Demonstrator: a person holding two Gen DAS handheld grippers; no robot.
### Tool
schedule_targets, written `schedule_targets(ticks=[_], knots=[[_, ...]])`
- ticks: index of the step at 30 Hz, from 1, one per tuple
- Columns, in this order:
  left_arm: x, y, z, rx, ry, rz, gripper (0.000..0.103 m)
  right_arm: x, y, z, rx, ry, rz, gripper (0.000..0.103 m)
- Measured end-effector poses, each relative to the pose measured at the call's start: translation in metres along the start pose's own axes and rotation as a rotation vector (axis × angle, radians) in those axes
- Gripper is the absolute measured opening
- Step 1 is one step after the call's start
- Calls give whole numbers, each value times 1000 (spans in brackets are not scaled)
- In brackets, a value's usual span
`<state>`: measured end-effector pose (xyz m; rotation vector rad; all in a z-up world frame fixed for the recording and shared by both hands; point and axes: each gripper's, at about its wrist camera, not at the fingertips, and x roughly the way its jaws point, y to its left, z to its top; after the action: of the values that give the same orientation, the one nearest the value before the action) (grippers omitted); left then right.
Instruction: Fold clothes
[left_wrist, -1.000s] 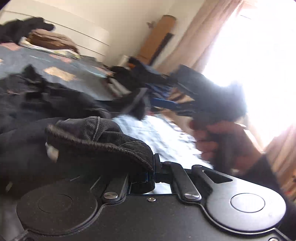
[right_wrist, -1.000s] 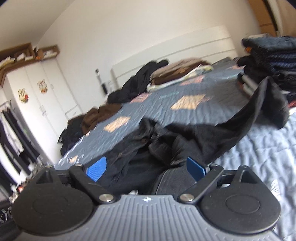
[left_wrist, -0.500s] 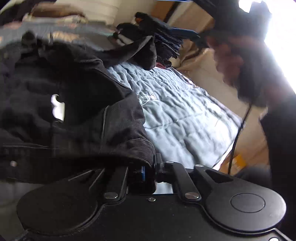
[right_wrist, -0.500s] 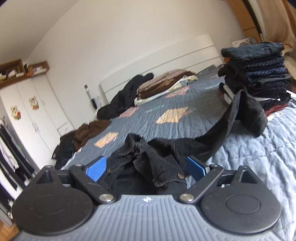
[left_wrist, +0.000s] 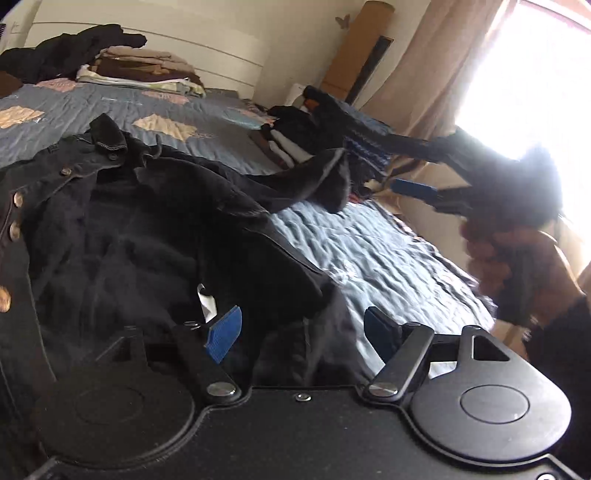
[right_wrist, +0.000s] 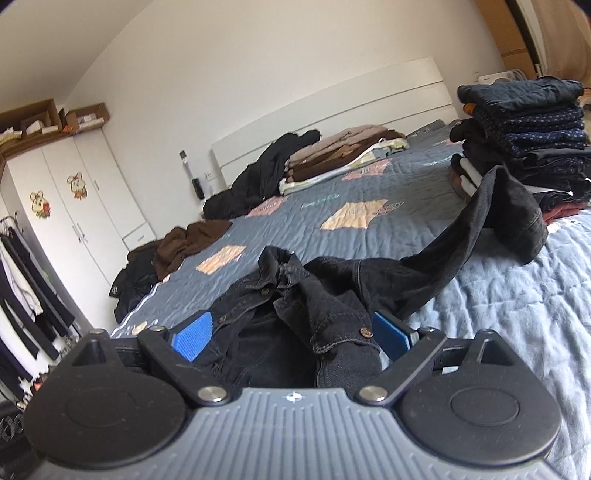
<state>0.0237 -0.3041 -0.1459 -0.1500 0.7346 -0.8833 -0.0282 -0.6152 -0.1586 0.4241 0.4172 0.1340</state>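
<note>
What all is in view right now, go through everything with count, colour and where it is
denim jacket: one, black, spread on the bed in front of both grippers, one sleeve trailing toward the folded stack
bed: one, grey-blue quilt with peach patches, white headboard
folded stack: one, mostly dark blue and black, right side of the bed
folded pile: one, beige and brown, by the headboard
loose clothes: several, black and brown, along the bed's left edge
wardrobe: one, white, far left
curtain: one, beige, by the bright window
left gripper: black, blue fingers just opened, jacket hem between them, not pinched
right gripper: grey, blue fingers open over the jacket
right hand: one, holding the right gripper
</note>
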Motion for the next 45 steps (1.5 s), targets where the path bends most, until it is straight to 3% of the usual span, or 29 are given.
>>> schedule_targets(ticks=[4, 8, 11, 14, 16, 18, 19, 25, 28, 32, 38, 40, 41, 45], knots=[[62, 19, 5, -18, 104, -23, 61, -2, -9, 1, 25, -12, -24, 93], [119, 21, -21, -35, 256, -18, 61, -2, -17, 0, 36, -14, -37, 93], [135, 16, -44, -44, 294, -61, 61, 0, -22, -2, 39, -4, -39, 93], [137, 3, -55, 24, 296, -81, 46, 6, -28, -4, 48, 13, -47, 93], [129, -1, -52, 74, 278, -50, 48, 8, -32, -6, 56, 22, -55, 93], [115, 3, -43, 90, 242, -12, 64, 9, -36, -6, 57, 25, -58, 93], [109, 9, -35, 99, 218, 15, 66, 9, -37, -5, 58, 25, -60, 93], [106, 58, 46, 160, 49, 241, 67, 16, -40, 7, 96, -19, -89, 93], [141, 87, 91, 221, 25, 347, 70, 22, -34, 15, 106, -45, -91, 93], [199, 118, 130, 266, 41, 424, 70, 32, -29, 19, 81, -45, -79, 93], [275, 164, 145, 267, 113, 494, 69, 51, -45, 17, 119, -59, -106, 93], [290, 178, 145, 245, 115, 499, 49, 57, -52, 16, 135, -61, -111, 93], [292, 183, 146, 238, 122, 489, 26, 60, -54, 15, 142, -61, -119, 93], [303, 188, 165, 215, 139, 429, 18, 69, -63, 10, 157, -50, -137, 93]])
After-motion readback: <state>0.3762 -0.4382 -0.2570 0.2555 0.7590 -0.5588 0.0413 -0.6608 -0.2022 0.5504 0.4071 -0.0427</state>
